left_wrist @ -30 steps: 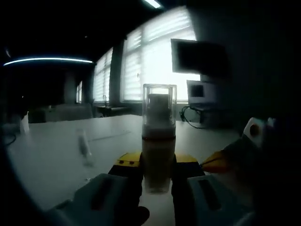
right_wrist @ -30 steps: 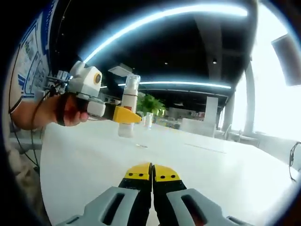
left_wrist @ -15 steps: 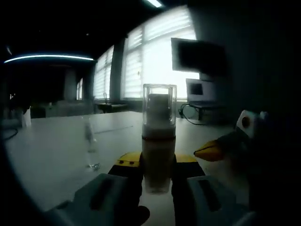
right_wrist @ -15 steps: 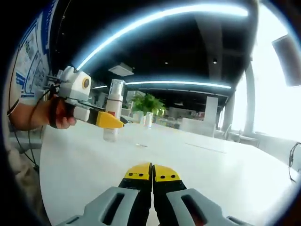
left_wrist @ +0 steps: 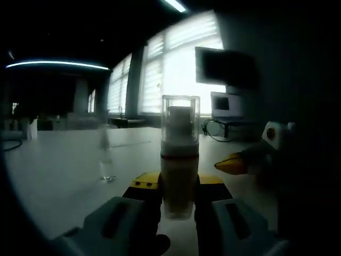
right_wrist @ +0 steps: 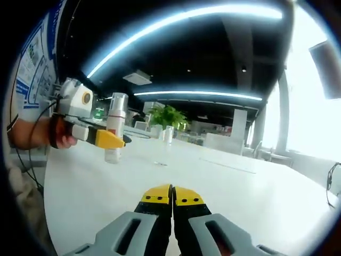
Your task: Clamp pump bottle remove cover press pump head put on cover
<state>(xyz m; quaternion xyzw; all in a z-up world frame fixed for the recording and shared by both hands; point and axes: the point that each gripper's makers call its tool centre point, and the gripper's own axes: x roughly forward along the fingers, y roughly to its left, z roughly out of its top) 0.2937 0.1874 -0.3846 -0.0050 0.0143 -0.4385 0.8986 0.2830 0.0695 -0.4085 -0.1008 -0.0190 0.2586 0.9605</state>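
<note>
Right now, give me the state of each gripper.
Left gripper: shut on the translucent pump bottle with the clear cover, held upright.
Right gripper: shut, holding nothing, above the white table.

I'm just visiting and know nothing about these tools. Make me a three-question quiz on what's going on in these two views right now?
1. True or false: the clear cover is already off the pump bottle.
2. Multiple choice: the right gripper has its fingers A) wide open, B) pressed together with nothing between them, C) shut on the cover.
3. Fill in: the left gripper holds the bottle ____ the white table, not standing on it.

Key: 1 false, the cover sits on top. 2 B. 3 above.
</note>
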